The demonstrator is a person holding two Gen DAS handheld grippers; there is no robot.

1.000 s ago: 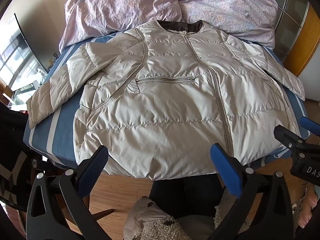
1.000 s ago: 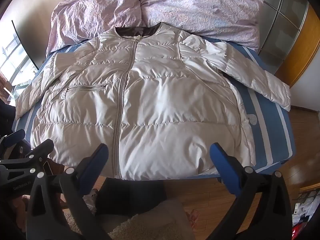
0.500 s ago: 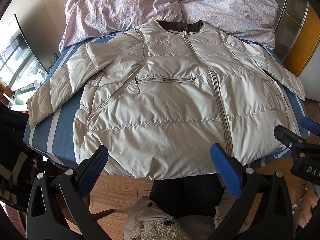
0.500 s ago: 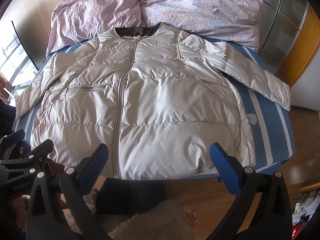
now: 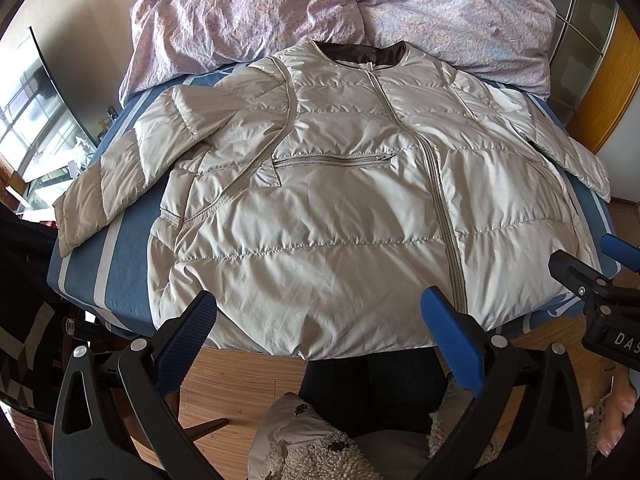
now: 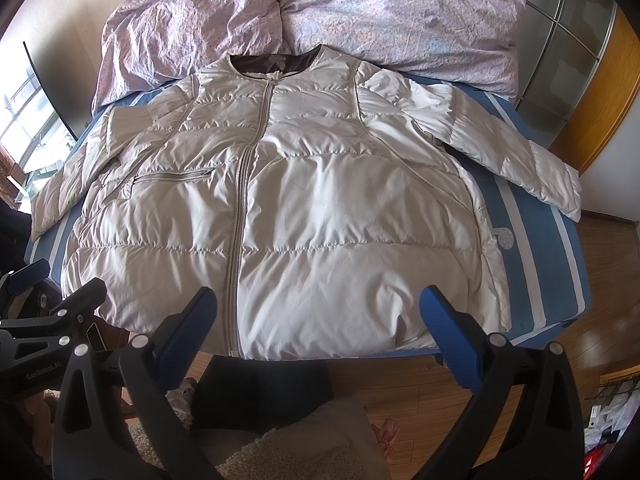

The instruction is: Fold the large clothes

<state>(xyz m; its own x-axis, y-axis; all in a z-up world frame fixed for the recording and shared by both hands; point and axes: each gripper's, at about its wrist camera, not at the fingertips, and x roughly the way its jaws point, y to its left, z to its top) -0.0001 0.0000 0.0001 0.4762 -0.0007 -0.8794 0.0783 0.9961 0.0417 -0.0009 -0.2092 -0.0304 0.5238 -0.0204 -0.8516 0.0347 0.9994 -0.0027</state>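
Observation:
A pale grey quilted jacket (image 5: 340, 208) (image 6: 304, 208) lies flat and zipped on the blue striped bed (image 5: 128, 256) (image 6: 532, 240), collar away from me, both sleeves spread outward. Its hem hangs slightly over the near bed edge. My left gripper (image 5: 320, 328) hovers open just short of the hem, left of the zipper, holding nothing. My right gripper (image 6: 316, 324) is open too, in front of the hem right of the zipper. Each gripper shows at the edge of the other's view: right gripper (image 5: 600, 272), left gripper (image 6: 44, 300).
A lilac duvet (image 5: 360, 12) (image 6: 360, 16) is bunched at the head of the bed. Wooden floor (image 6: 420, 392) and a person's dark legs (image 5: 372, 392) lie below the near edge. A wooden door frame (image 6: 600, 92) stands right; a window (image 5: 28, 136) left.

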